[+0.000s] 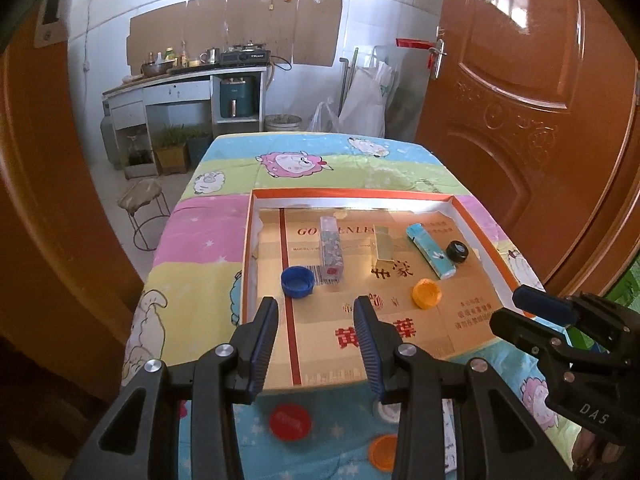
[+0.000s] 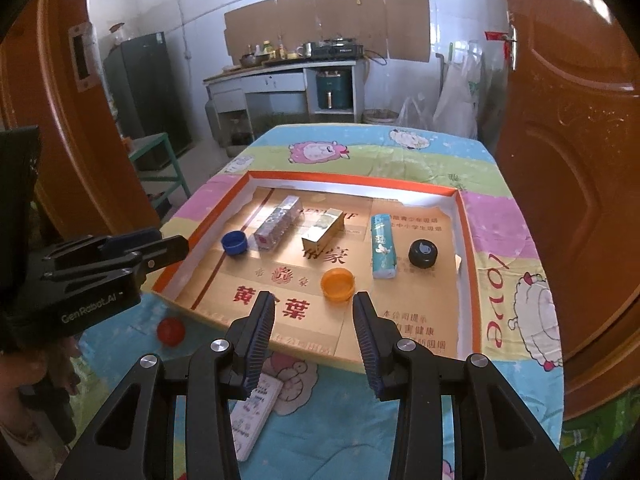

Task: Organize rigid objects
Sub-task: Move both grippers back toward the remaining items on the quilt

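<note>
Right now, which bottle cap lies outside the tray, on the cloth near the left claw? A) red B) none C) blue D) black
A: the red cap lies on the cloth in front of the tray, while the blue cap and black cap lie inside it.

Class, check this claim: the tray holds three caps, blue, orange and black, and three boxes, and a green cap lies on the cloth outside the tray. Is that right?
Not quite. The cap on the cloth outside the tray is red, not green, as the right wrist view shows. The rest stands: the blue cap, orange cap, black cap and three boxes are in the tray.
</note>
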Available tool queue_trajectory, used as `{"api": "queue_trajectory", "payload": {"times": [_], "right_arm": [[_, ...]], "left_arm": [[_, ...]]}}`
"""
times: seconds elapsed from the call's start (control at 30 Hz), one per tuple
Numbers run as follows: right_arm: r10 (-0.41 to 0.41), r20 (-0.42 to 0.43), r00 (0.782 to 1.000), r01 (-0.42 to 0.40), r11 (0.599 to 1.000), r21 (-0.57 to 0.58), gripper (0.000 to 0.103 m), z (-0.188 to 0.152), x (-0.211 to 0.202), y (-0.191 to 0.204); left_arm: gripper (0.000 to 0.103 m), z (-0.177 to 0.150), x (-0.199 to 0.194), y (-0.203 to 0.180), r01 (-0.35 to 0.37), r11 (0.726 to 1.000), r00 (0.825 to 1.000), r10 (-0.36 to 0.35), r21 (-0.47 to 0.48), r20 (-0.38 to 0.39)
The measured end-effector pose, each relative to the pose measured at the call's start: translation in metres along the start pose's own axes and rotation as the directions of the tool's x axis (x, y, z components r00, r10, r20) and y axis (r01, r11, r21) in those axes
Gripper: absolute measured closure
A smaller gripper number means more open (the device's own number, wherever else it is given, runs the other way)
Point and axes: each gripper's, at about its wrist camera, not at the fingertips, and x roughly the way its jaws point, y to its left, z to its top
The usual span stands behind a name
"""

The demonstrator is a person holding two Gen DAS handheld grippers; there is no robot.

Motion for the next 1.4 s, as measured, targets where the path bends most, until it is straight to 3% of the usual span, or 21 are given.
{"api": "queue_trajectory", "payload": {"times": [0.67, 1.4], "right_arm": [[-0.016, 0.052, 0.999, 0.017, 1.0, -0.024, 0.061, -0.024, -0.059, 0.033], [-0.022, 0.038, 0.999, 0.023, 0.999, -0.034, 0.061, -0.065, -0.08, 0.056]], "left_arm": [[0.064, -0.032, -0.062, 0.013, 0.002, 1.0, 0.999, -0.001, -0.022, 0.048], [0.064, -0.083, -0.091, 0.012, 0.039, 0.999, 0.998, -0.038, -0.022, 0.041]]}}
